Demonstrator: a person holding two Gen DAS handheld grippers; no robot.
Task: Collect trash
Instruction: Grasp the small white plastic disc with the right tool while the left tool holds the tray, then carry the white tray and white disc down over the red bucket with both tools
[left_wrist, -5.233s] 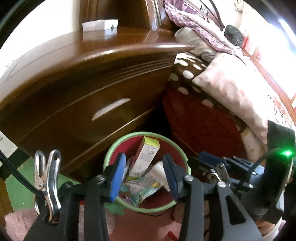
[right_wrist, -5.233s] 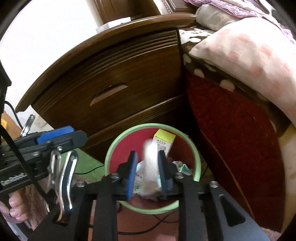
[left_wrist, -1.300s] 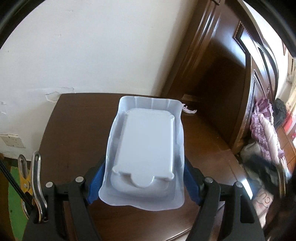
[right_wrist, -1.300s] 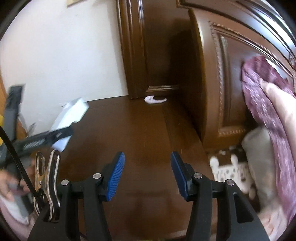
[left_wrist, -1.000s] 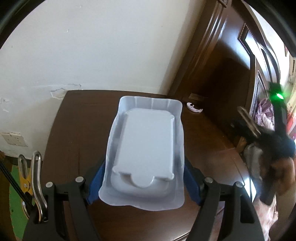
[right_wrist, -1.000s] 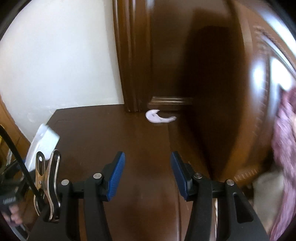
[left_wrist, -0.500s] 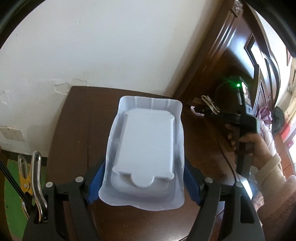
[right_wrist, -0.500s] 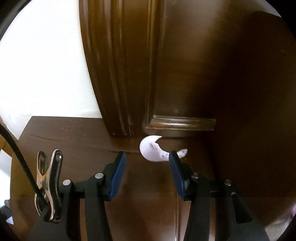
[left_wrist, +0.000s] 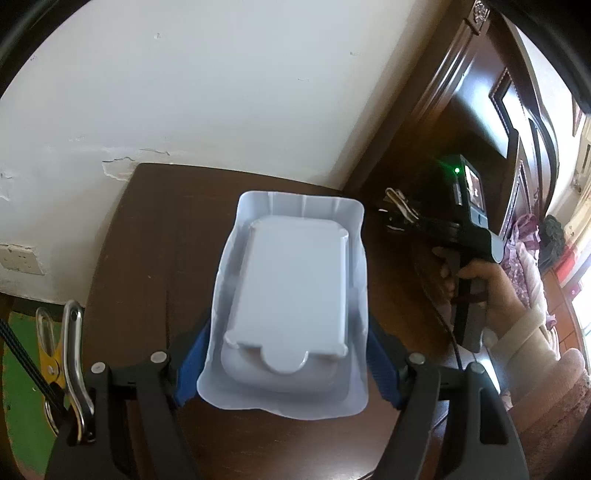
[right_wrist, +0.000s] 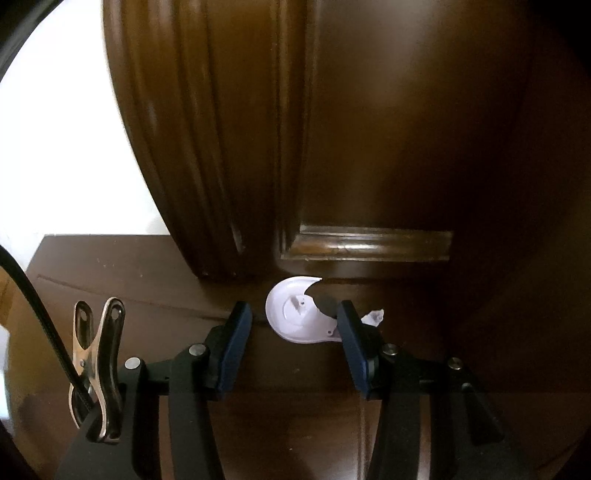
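My left gripper (left_wrist: 284, 369) is shut on a white plastic tray (left_wrist: 291, 295), its blue pads pressing the tray's two long sides above the dark wooden nightstand top (left_wrist: 155, 240). A white crescent-shaped plastic piece (right_wrist: 295, 317) lies on the nightstand at the foot of the headboard. My right gripper (right_wrist: 291, 321) points down at it, open, with the piece between the fingertips. The left pad stands apart from it and the right pad overlaps its right end. A tiny clear scrap (right_wrist: 373, 316) lies just right of the piece. The right gripper's black body (left_wrist: 454, 229) and the hand (left_wrist: 480, 280) holding it show in the left wrist view.
The carved wooden headboard post (right_wrist: 221, 147) rises right behind the crescent piece. A white wall (left_wrist: 184, 92) with a socket (left_wrist: 18, 258) backs the nightstand. Bedding (left_wrist: 524, 236) lies to the right, green floor (left_wrist: 22, 369) to the left.
My right gripper has moved forward and down to the crescent piece, which now sits between its fingers, and the jaws have narrowed a little. The left gripper has kept still with the tray.
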